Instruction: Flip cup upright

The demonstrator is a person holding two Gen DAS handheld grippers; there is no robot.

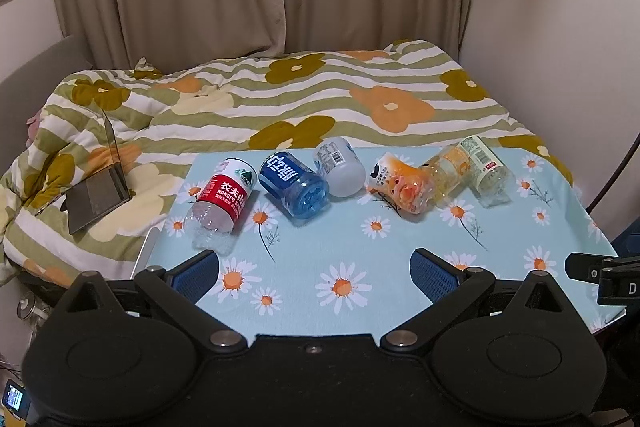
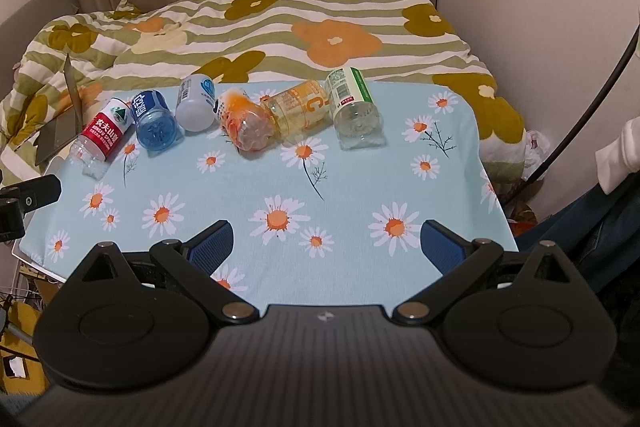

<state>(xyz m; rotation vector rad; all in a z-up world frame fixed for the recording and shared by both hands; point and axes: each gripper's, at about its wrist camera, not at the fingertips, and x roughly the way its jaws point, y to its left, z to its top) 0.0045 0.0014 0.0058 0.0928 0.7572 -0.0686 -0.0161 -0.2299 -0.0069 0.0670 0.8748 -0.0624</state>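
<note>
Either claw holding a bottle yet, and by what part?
No. Left claw and right claw are both open and empty, short of the bottle row.

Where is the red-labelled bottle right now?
The red-labelled bottle lies on its side at the left end of the row on the daisy tablecloth, beside the blue bottle, near the laptop.

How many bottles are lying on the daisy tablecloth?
6, in a row along the far edge: red-label bottle, blue bottle, white bottle, orange bottle, yellow bottle, green-label bottle. None seem hidden.
</note>
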